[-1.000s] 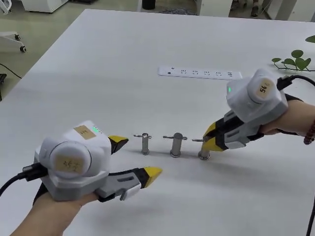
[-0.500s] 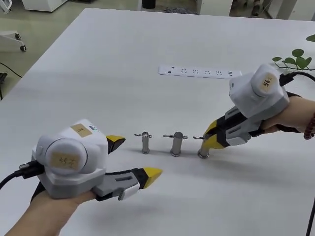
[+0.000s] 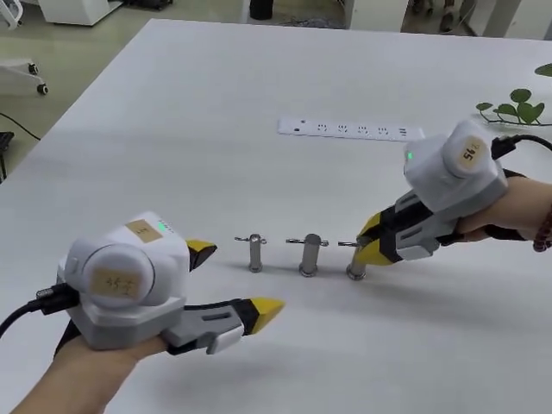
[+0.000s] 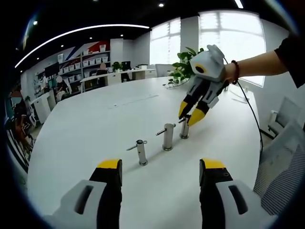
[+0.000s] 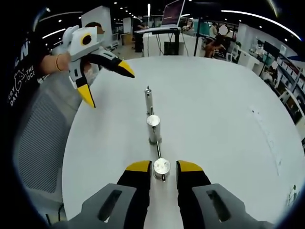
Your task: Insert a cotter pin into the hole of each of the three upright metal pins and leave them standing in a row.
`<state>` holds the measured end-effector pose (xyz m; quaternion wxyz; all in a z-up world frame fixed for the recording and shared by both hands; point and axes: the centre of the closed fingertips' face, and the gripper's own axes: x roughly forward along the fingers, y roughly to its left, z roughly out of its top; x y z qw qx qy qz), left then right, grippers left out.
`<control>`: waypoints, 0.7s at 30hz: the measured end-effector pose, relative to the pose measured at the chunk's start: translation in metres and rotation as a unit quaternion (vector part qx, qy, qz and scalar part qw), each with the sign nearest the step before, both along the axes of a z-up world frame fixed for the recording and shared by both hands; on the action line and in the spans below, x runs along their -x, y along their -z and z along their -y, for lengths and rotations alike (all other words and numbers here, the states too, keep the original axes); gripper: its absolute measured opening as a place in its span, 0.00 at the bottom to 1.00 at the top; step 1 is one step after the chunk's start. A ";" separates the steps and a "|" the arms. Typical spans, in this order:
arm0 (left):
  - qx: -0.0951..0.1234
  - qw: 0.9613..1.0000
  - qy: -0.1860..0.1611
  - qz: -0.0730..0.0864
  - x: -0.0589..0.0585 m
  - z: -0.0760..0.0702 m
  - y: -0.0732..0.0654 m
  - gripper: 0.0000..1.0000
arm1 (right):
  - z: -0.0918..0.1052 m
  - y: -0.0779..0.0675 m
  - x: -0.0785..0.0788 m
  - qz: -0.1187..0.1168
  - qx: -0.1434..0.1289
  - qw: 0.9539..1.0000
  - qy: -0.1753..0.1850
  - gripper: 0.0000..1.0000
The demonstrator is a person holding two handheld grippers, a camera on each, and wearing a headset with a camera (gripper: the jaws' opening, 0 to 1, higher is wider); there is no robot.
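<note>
Metal pins (image 3: 309, 256) upright, cotter pins (image 3: 307, 242) level along the row; right gripper (image 3: 367, 241) narrow astride one, left gripper (image 3: 240, 278) wide.

Left gripper (image 3: 235, 278), right gripper (image 3: 368, 241): white-grey housings, yellow-tipped black jaws, tan stickers (image 3: 145, 230), black cables (image 3: 21, 317). Red bead bracelet (image 3: 543, 233) at frame's right edge; black sleeve (image 4: 291, 50).

Head view overhead, gripper views low, facing, sharing pins (image 3: 309, 255)
</note>
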<state>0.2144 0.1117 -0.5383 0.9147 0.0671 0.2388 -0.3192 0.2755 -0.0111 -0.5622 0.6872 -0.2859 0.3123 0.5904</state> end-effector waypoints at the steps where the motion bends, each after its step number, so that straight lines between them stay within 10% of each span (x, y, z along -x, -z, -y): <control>1: -0.001 1.000 0.000 0.000 0.000 0.000 0.000 0.65 | 0.000 -0.002 -0.001 0.004 -0.005 1.000 0.007 0.18; 8: 0.009 1.000 -0.007 0.001 -0.001 -0.002 -0.003 0.66 | 0.000 -0.021 0.003 -0.004 -0.063 0.995 0.080 0.29; 21: 0.021 0.999 -0.028 0.016 -0.003 -0.009 -0.017 0.73 | 0.006 -0.046 0.019 0.028 -0.136 0.964 0.225 0.52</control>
